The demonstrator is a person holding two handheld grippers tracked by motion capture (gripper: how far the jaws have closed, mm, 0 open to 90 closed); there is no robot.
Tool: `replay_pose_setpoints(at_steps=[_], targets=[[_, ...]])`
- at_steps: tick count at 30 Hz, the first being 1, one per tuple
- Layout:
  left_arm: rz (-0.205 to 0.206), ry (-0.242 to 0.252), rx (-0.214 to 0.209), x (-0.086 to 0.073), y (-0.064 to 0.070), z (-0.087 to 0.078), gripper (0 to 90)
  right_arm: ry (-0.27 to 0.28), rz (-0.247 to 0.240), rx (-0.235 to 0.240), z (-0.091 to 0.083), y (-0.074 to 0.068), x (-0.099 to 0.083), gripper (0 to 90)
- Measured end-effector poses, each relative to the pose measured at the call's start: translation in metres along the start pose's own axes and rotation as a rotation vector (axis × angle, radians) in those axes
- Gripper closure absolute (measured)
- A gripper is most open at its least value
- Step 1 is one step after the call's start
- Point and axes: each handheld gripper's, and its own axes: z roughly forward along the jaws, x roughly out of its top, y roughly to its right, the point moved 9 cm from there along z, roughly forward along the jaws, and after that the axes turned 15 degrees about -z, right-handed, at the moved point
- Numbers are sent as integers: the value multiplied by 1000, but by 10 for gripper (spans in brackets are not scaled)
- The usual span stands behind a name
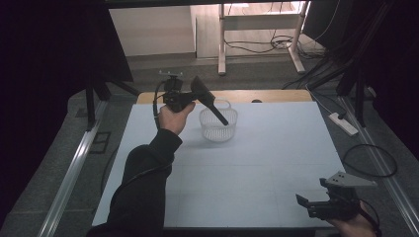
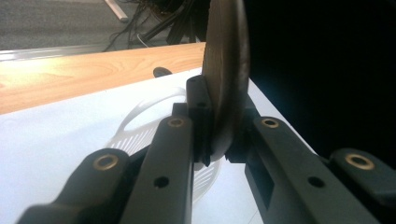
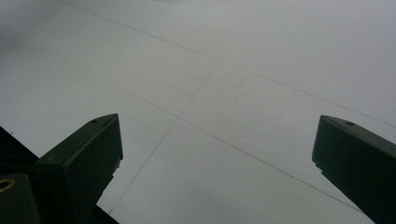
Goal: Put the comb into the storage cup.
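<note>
While my left gripper (image 1: 190, 98) clamps it, dark flat brush (image 1: 207, 98) tilted over far white basket (image 1: 218, 129), right gripper (image 1: 316, 205) agape near right.

A white rectangular sheet (image 1: 267, 163), faintly ruled into panels, covers a light wooden tabletop (image 1: 267, 95) whose bare edge shows along the far side. Grey carpeted floor (image 1: 74, 128) surrounds the table, with silver metal rails (image 1: 69, 177) running along its left and right. On the right floor lie a white power strip (image 1: 342, 123) and a looped black cable (image 1: 370, 160). Farther off stands a white metal desk frame (image 1: 259, 34) amid tangled black cables (image 1: 276, 44), where the light is brightest. Dark black curtains (image 1: 44, 59) close the left and right sides.
</note>
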Motion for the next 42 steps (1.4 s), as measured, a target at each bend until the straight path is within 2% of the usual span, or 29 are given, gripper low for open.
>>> replay_pose_setpoints(at_steps=[19, 30, 42], targets=[[-11, -22, 22, -22, -14, 25, 832, -2, 7, 1, 0, 0, 0, 31], [-34, -37, 34, -32, -26, 34, 832, -7, 9, 3, 1, 1, -1, 36], [-87, -29, 31, -37, -40, 38, 830, -8, 9, 4, 1, 1, -1, 37]])
